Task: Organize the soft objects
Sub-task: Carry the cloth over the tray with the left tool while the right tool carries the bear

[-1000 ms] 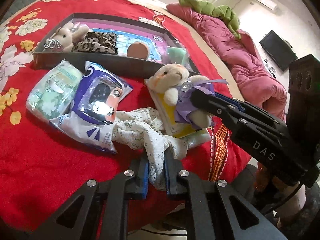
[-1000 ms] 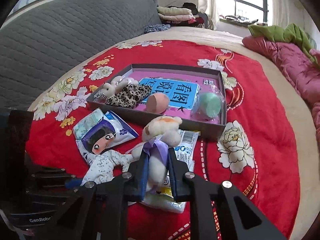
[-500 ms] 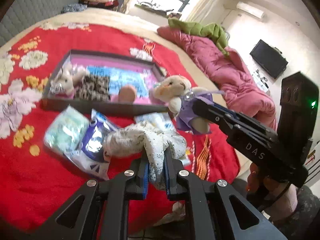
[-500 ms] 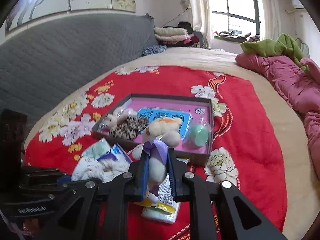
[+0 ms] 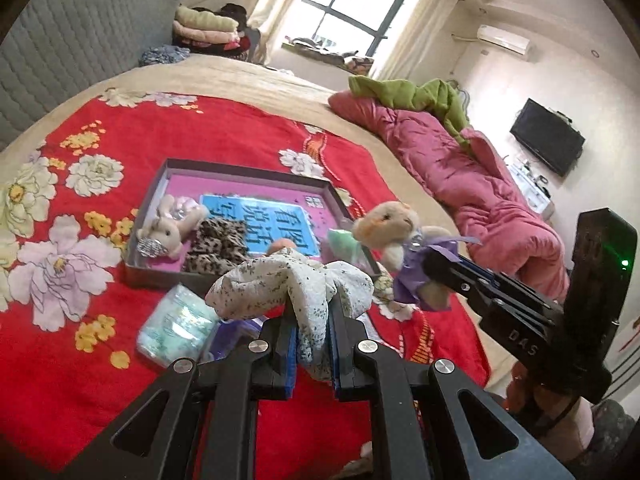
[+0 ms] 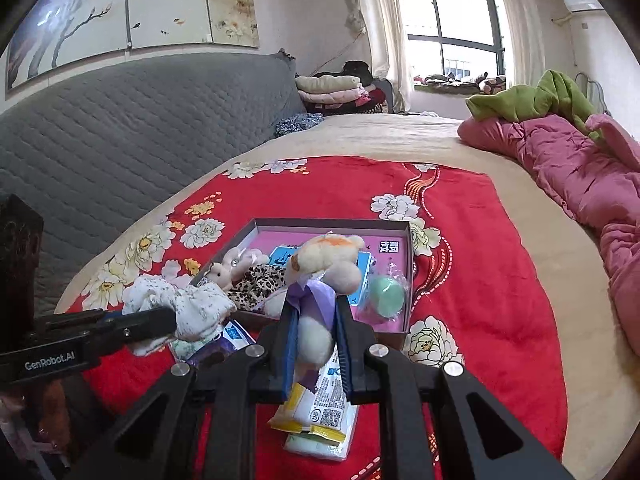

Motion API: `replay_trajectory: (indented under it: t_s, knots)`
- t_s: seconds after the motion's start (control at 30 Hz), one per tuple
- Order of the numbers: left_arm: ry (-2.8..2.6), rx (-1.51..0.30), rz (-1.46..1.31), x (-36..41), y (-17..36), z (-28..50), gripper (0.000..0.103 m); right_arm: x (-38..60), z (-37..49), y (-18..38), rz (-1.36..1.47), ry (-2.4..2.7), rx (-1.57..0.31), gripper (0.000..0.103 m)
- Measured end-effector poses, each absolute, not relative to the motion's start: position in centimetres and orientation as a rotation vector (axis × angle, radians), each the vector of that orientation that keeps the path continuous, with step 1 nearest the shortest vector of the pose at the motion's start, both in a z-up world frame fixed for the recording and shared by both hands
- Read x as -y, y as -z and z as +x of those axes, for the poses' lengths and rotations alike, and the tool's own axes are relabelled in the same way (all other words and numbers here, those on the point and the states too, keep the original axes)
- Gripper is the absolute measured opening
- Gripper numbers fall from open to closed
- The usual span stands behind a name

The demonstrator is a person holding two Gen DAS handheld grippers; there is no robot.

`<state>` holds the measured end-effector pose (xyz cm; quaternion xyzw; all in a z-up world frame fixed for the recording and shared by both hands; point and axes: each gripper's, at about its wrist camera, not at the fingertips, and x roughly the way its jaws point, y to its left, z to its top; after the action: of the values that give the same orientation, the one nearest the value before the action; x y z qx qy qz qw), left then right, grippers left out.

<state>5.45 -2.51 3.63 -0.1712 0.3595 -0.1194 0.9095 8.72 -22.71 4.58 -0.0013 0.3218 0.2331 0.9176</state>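
My left gripper (image 5: 313, 316) is shut on a white speckled cloth (image 5: 288, 284) and holds it up above the red bedspread; the cloth also shows in the right wrist view (image 6: 180, 304). My right gripper (image 6: 314, 320) is shut on a beige teddy bear in a purple dress (image 6: 324, 268), lifted above the bed; the bear also shows in the left wrist view (image 5: 394, 232). Ahead lies a shallow dark box with a pink bottom (image 5: 240, 170) (image 6: 406, 272). It holds a small plush rabbit (image 5: 168, 228), a leopard-print cloth (image 5: 218, 246) and a mint green ball (image 6: 386, 296).
Tissue packs (image 5: 176, 328) and a purple packet lie on the red floral bedspread (image 5: 60, 360) in front of the box. More white and yellow packs (image 6: 320, 416) lie under my right gripper. A pink quilt (image 6: 580, 176) lies along the right. A grey padded headboard (image 6: 120, 132) stands at left.
Both grippers have risen and pulled back from the bed, carrying the cloth and the bear up with them. The box and packs now look farther away.
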Motion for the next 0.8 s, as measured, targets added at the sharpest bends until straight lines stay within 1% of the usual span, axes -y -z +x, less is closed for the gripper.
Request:
replay_trajectory:
  t_s: [0.3, 0.8]
  knots:
    - [0.177, -0.707, -0.352, 1.1, -3.8, 6.5, 0.012, 22.3, 8.9, -4.5, -0.001, -0.478, -0.65, 0.018]
    - [0.124, -0.719, -0.303, 0.6, -4.1, 8.0, 0.012, 21.0, 10.1, -4.1, -0.006, -0.463, -0.641, 0.018]
